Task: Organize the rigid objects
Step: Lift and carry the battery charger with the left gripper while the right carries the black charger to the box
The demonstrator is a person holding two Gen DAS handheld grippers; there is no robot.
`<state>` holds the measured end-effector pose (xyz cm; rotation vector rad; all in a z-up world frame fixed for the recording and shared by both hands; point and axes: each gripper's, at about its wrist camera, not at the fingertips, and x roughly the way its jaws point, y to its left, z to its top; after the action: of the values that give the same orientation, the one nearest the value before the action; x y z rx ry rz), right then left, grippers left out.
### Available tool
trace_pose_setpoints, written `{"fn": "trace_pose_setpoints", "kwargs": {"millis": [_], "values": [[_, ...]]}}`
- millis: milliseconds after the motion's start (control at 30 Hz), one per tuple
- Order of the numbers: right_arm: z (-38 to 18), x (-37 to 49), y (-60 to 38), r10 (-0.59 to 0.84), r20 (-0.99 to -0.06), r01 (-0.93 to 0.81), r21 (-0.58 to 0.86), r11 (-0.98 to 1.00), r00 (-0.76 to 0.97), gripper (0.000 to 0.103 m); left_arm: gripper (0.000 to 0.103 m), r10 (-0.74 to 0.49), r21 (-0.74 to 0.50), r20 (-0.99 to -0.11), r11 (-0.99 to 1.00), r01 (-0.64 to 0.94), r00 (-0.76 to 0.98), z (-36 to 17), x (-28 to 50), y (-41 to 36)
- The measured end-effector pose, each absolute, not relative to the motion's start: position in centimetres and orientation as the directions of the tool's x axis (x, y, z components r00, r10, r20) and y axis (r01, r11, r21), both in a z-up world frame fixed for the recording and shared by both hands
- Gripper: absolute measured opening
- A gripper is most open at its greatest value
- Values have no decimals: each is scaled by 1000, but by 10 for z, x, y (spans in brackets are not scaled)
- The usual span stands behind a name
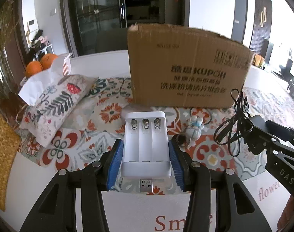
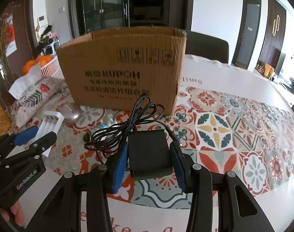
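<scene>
Cardboard box (image 2: 123, 71) interior hidden | left tool (image 1: 146, 160) grips charger (image 1: 146, 145)

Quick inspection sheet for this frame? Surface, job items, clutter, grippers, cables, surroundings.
Surface: white table under a patterned mat.
Job's things: white charger, its slots empty; black adapter; open cardboard box behind both.
Clutter: mouse, figurine, floral pouch, tissue, oranges in a basket.
Grippers: left gripper shut on the charger; right gripper shut on the adapter.
Cables: bundled black cord on the adapter.
Surroundings: dark glass cabinet, a chair, doors.
</scene>
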<state>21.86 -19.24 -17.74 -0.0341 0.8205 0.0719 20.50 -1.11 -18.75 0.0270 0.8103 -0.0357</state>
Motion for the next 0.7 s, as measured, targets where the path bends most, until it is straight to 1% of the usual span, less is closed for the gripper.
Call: {"fn": "trace_pose_setpoints", "kwargs": {"millis": [300, 700], "values": [[-138, 203, -189, 49, -675, -65, 2, 998, 736, 45, 47, -65, -9, -670, 997, 80, 740, -142, 193, -9], [-78, 196, -182, 48, -572, -48, 15, 999, 819, 45, 47, -132, -45, -593, 990, 132, 794, -86, 197, -3]]}}
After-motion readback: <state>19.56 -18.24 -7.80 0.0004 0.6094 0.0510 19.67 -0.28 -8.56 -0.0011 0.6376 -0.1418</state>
